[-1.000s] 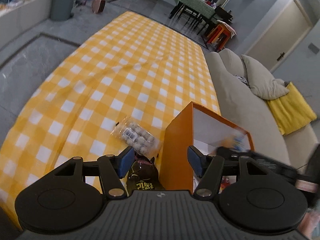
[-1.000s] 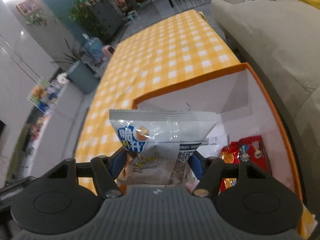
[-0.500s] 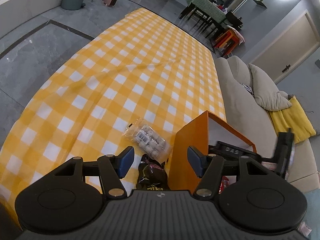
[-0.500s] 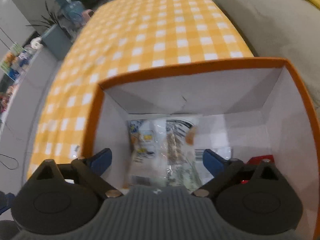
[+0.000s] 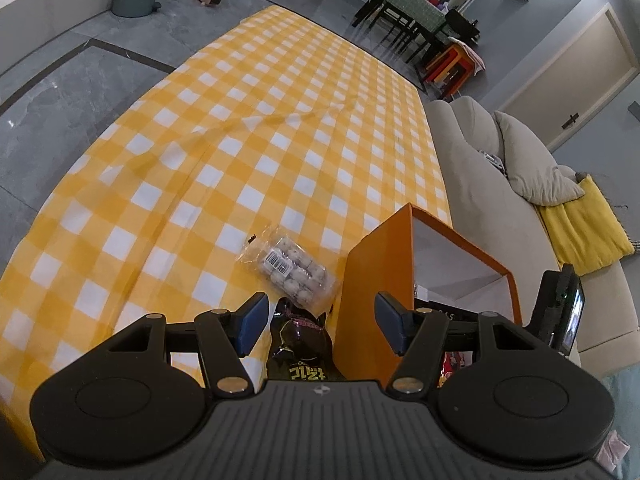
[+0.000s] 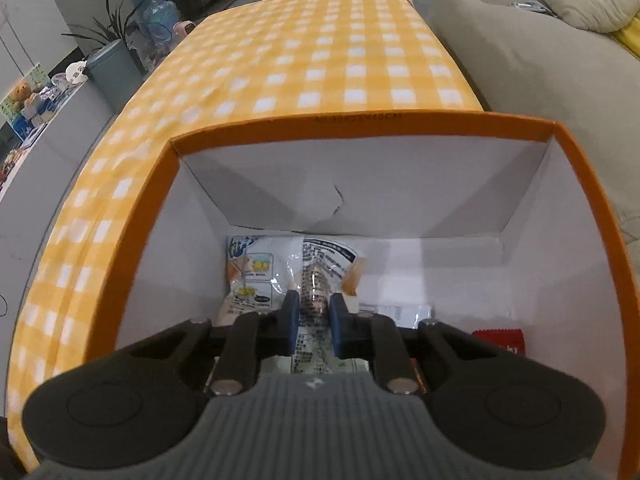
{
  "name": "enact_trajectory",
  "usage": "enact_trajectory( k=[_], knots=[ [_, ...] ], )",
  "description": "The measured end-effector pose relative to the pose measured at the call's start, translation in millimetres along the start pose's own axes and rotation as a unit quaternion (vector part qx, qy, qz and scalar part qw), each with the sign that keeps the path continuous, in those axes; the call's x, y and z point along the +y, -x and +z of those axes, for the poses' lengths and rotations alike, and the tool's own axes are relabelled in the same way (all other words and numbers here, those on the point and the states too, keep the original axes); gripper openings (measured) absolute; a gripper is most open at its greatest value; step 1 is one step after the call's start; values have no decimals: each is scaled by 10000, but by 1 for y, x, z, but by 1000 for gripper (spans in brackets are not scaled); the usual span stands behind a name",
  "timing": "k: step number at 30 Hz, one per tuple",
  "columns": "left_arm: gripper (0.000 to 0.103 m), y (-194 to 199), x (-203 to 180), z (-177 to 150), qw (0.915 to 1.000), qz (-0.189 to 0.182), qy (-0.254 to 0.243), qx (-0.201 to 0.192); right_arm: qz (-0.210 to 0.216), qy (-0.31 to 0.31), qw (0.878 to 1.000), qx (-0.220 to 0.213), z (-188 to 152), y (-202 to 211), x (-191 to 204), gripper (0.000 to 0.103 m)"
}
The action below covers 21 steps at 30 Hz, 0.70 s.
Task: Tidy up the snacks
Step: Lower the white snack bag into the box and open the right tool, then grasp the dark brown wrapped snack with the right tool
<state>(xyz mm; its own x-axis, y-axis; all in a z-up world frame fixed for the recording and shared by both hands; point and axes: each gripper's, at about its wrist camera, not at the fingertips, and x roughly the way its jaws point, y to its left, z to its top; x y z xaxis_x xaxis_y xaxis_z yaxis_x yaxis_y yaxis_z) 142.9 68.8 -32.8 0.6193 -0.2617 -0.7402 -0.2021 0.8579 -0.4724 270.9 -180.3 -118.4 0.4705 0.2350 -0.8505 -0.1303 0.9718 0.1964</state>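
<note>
White snack bag [image 6: 280, 276] lies on the floor of the orange box [image 6: 360, 126]. Right tongs [image 6: 314, 314] inside the box, just narrowed, pinching nothing discernible. Left tongs [image 5: 318, 322] released above a dark packet [image 5: 300, 344]; clear pack [image 5: 290, 270] at 12 o'clock on the worktop [image 5: 240, 140].

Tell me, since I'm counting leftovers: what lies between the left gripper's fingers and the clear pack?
In the left wrist view, a dark snack bag lies there, just before the clear pack, beside the orange box.

Left gripper [image 5: 318, 328] tilts downward, fingers spread wide; right gripper [image 6: 314, 320] points steeply down, fingers just drawn nearly together.
</note>
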Motion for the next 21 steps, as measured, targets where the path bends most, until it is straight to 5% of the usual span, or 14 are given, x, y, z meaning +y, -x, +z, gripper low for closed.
enact_trajectory(
  k=[4, 9, 12, 15, 21],
  knots=[
    [72, -2, 0, 0, 10000, 10, -15, 41, 122, -50, 9998, 124, 5, 7, -6, 14],
    [72, 0, 0, 0, 10000, 15, -21, 6, 722, 12, 9970, -293, 5, 30, -2, 13],
    [72, 0, 2, 1, 10000, 46, 3, -7, 642, 287, 9975, 81, 1, 13, 11, 0],
    [72, 3, 5, 4, 9999, 79, 62, -27, 561, 284, 9973, 371, -8, -9, 16, 0],
    [72, 12, 14, 11, 9997, 168, 130, -133, 386, 396, 9985, 31, -8, 18, 23, 2]
  ],
)
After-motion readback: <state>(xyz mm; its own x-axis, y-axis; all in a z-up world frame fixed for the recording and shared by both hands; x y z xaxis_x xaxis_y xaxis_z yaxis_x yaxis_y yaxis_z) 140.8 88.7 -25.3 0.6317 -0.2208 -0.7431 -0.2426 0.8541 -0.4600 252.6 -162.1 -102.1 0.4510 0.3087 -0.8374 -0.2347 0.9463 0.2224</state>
